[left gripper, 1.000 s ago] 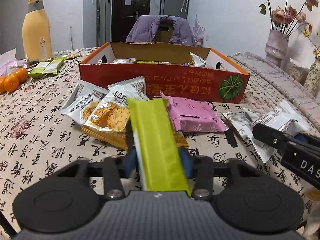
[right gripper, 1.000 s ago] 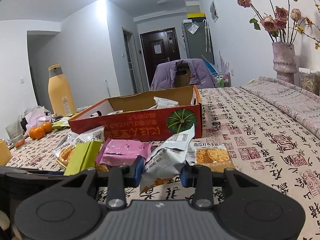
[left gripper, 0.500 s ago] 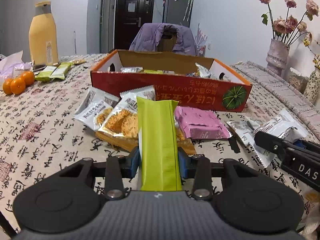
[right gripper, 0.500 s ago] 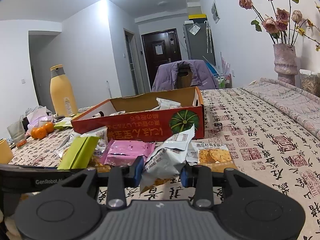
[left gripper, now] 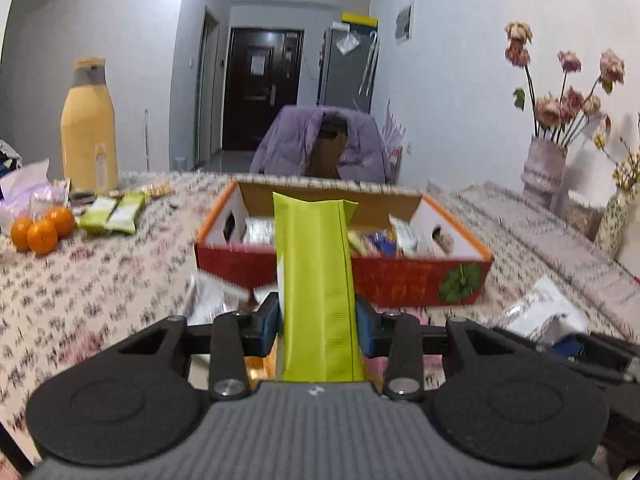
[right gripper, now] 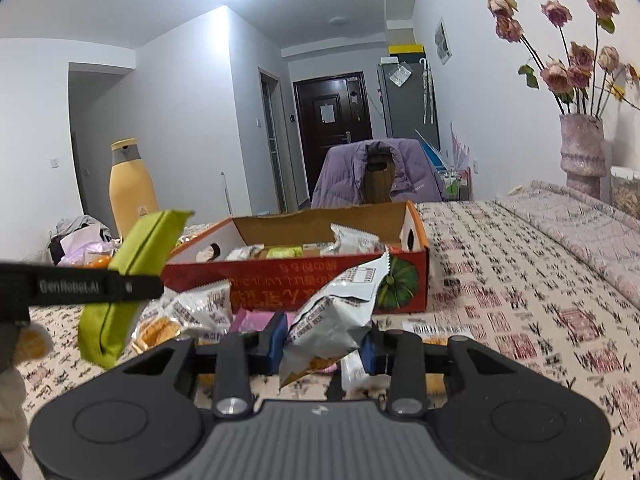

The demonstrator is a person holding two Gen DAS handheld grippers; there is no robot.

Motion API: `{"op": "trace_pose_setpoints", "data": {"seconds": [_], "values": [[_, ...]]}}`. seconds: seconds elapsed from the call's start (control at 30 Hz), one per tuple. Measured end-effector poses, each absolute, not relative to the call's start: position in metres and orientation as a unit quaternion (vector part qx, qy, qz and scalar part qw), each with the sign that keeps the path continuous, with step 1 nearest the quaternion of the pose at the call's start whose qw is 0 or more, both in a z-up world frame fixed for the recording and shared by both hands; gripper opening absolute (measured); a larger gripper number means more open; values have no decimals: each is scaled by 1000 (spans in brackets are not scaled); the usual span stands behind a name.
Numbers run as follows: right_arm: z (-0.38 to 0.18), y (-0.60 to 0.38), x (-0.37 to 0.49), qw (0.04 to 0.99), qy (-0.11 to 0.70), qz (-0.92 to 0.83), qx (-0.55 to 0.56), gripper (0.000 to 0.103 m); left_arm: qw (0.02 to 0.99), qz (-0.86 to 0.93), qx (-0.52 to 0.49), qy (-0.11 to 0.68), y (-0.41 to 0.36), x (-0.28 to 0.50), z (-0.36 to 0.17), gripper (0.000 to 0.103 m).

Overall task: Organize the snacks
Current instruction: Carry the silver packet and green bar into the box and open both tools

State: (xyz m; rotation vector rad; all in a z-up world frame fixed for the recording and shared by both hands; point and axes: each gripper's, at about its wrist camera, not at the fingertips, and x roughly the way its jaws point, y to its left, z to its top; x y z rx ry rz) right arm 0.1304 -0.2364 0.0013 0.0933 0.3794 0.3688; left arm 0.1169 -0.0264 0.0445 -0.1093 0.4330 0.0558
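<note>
My left gripper (left gripper: 317,325) is shut on a long green snack packet (left gripper: 316,280) and holds it up in the air, short of the red cardboard box (left gripper: 400,280). The same green packet (right gripper: 132,276) shows at the left of the right wrist view. My right gripper (right gripper: 325,345) is shut on a white crumpled snack bag (right gripper: 336,312), lifted above the table in front of the box (right gripper: 312,284). The box holds several snack packets. More snack bags (right gripper: 188,312) lie on the table between the grippers and the box.
A yellow bottle (left gripper: 89,128), oranges (left gripper: 42,228) and two green packets (left gripper: 114,213) stand at the far left. A vase of dried flowers (left gripper: 544,172) is at the right. A chair with a purple jacket (left gripper: 324,144) stands behind the box. The patterned tablecloth (right gripper: 520,280) extends right.
Both grippers have risen from the table with their packets. The left gripper's view has tilted up and the green packet now stands in front of the box opening.
</note>
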Motion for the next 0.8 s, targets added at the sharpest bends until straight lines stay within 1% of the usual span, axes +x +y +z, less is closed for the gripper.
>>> {"op": "trace_pose_setpoints", "data": {"seconds": [0.43, 0.67, 0.8], "values": [[40, -210, 184, 967, 158, 193, 42, 36, 978, 27, -71, 196, -4, 165, 69, 39], [57, -193, 225, 968, 153, 194, 31, 36, 979, 30, -69, 189, 6, 198, 82, 39], [61, -187, 251, 966, 164, 197, 37, 36, 978, 34, -72, 191, 12, 219, 84, 39]]}}
